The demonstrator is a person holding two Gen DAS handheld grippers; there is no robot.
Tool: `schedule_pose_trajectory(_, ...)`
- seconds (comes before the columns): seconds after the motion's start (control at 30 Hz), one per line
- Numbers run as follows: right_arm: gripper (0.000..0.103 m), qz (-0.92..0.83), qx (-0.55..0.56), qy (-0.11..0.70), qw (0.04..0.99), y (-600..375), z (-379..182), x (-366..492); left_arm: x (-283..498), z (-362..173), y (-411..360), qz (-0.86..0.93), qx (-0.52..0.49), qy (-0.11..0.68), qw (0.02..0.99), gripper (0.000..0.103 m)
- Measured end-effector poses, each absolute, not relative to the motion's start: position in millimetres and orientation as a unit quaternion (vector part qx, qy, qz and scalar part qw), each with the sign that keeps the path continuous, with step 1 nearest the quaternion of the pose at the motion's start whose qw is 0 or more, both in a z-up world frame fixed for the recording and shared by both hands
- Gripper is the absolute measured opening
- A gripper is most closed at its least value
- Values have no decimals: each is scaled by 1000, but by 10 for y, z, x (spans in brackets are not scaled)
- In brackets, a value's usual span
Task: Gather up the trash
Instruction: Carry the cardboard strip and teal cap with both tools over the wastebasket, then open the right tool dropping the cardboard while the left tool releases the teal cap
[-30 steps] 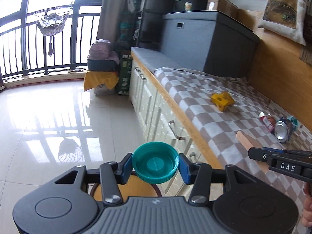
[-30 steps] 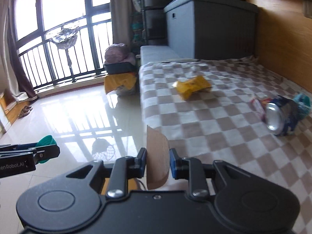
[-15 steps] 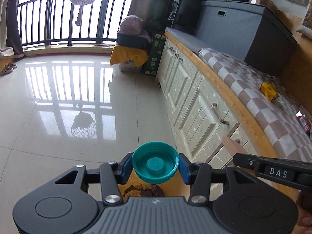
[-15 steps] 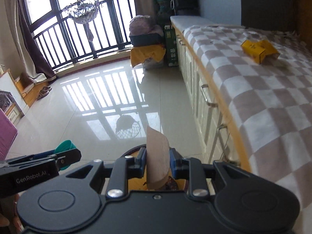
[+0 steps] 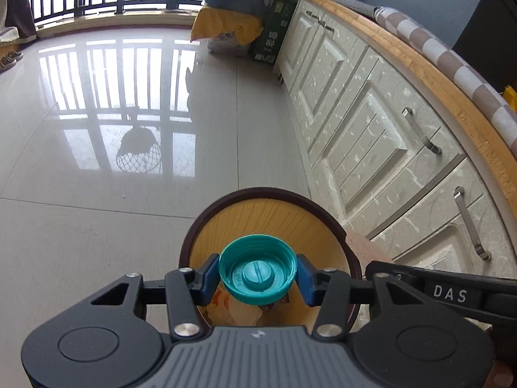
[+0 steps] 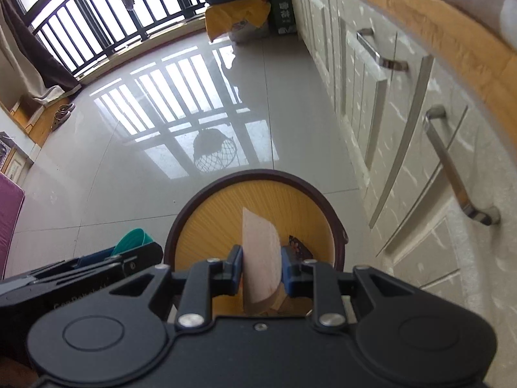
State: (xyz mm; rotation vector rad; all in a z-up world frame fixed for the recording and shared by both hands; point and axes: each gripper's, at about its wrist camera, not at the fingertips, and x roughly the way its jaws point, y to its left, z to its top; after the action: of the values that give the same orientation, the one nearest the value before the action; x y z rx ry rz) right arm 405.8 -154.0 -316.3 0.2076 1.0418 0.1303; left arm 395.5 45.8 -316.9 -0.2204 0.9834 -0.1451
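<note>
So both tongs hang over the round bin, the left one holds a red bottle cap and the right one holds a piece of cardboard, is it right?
Not quite: the cap in the left tongs is teal, not red, as the left wrist view shows. The right tongs do hold cardboard, both over the round bin.

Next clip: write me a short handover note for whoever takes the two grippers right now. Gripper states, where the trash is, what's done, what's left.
Left gripper: shut on the teal bottle cap, held above the open bin.
Right gripper: shut on the piece of cardboard, edge-on between the pads, also over the bin.
Bin: round, dark rim, wood-look inside, on the floor beside the white drawers; some wrappers already lie in it.
Done: both pieces are carried to the bin.
Left: open both grippers to drop them in, then check the bench for more trash.
</note>
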Motion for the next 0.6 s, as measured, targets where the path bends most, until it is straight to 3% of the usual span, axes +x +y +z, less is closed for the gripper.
schedule_pose_trajectory(0.6, 26, 43, 83, 590, 802, -1479, -3989, 4540, 4405, -3639, 515, -82, -114, 537, 832, 50)
